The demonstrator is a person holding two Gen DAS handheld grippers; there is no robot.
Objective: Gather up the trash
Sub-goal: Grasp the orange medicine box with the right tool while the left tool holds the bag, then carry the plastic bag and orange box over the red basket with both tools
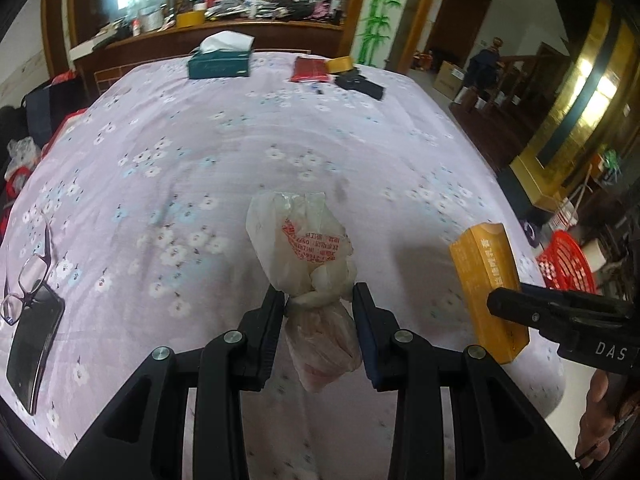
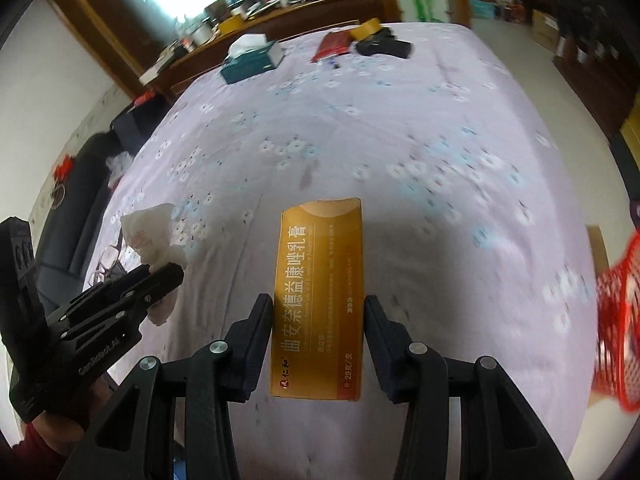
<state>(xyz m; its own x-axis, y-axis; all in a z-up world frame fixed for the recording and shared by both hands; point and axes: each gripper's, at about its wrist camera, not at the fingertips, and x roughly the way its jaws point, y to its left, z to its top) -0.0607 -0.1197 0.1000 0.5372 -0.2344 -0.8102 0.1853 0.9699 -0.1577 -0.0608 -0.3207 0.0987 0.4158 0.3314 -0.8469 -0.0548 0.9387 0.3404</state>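
The left claw [image 1: 320, 292] is closed on a knotted white plastic bag with red print [image 1: 308, 256]; the right claw [image 2: 318, 306] is closed on a long orange cardboard box [image 2: 318, 300]. Both pieces are lifted off the flowered lilac desk [image 1: 200, 152], so the carrying step is in hand; next they probably need to go over the red mesh basket [image 1: 568, 264] and be released.

Two black grippers, a left one [image 1: 320, 294] and a right one [image 2: 318, 306]. One knotted plastic bag [image 1: 302, 248], one yellow carton [image 2: 318, 308], one red basket [image 1: 566, 266]. On the desk [image 1: 240, 148]: one tissue box [image 1: 219, 62], one pair of glasses [image 1: 28, 280], one phone [image 1: 34, 344], one red packet [image 1: 310, 69], one roll of yellow tape [image 1: 339, 65].
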